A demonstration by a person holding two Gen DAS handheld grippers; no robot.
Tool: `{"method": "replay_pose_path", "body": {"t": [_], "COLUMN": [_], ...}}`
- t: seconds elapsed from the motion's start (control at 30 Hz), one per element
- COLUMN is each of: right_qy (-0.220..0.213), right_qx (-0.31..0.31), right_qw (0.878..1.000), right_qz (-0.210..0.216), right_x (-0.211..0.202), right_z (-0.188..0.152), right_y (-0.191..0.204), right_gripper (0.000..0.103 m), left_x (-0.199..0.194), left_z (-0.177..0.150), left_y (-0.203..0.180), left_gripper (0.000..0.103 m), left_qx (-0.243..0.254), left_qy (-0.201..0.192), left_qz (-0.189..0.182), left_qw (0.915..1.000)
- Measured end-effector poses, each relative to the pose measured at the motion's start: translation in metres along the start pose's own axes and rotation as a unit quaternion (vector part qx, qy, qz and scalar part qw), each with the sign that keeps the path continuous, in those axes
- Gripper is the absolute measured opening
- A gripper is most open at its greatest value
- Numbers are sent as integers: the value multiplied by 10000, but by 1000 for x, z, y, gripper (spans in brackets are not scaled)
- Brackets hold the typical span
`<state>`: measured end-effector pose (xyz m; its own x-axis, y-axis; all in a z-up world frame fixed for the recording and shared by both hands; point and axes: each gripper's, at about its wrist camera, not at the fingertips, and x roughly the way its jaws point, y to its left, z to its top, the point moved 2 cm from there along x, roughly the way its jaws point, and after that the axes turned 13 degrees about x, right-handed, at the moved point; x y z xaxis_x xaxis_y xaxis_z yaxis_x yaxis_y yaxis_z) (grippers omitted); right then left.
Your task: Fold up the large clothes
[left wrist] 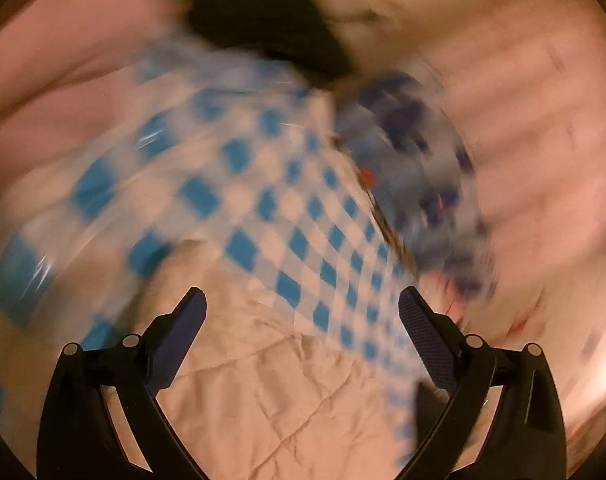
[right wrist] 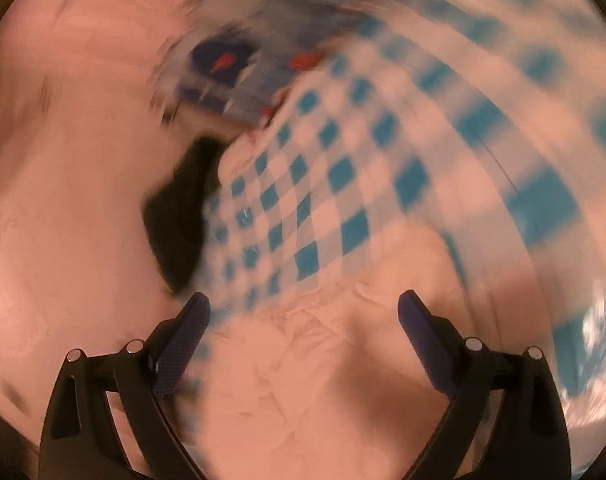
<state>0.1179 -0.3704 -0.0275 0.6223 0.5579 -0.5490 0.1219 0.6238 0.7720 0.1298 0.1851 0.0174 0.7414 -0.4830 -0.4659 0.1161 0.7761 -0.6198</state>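
A blue-and-white checked garment (left wrist: 271,200) lies spread on a pink sheet (left wrist: 271,392); it also shows in the right wrist view (right wrist: 323,200). Both views are blurred by motion. My left gripper (left wrist: 302,304) is open and empty, hovering just above the garment's near edge. My right gripper (right wrist: 304,308) is open and empty, also above the garment's edge, with the checked cloth running up and to the right.
A grey-blue patterned cloth with dark blue and red marks (left wrist: 415,168) lies against the checked garment; it shows in the right wrist view (right wrist: 239,68) too. A black item (left wrist: 259,12) lies beyond it, also in the right wrist view (right wrist: 179,212). Pink sheet (right wrist: 63,200) surrounds everything.
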Motion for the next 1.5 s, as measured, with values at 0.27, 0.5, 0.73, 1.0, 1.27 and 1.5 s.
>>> {"method": "replay_pose_path", "body": {"t": [0.27, 0.5, 0.73, 1.0, 1.27, 1.5], "right_qy": [1119, 1148, 151, -634, -337, -478], "right_qx": [-2559, -778, -588, -1234, -1254, -970], "right_qw": [9329, 9794, 9837, 9822, 9864, 9916], "right_qz": [-2274, -1471, -1694, -1266, -1008, -704], "right_x": [172, 154, 89, 24, 65, 15], "right_z": [-89, -50, -49, -73, -113, -109], "right_y": [47, -8, -56, 12, -21, -5], "right_gripper": [96, 90, 96, 96, 96, 96], "left_x": [117, 121, 79, 44, 72, 36], "left_z": [-82, -90, -96, -91, -149, -134], "left_y": [-72, -13, -25, -34, -38, -44], "left_gripper": [92, 77, 91, 88, 89, 89], "left_qx": [2554, 1635, 2378, 1815, 2335, 2247], "left_qy": [1399, 1694, 973, 587, 674, 608], "left_qz": [702, 687, 1224, 1228, 837, 1101], "left_qw": [9541, 9695, 9586, 9739, 9664, 9663]}}
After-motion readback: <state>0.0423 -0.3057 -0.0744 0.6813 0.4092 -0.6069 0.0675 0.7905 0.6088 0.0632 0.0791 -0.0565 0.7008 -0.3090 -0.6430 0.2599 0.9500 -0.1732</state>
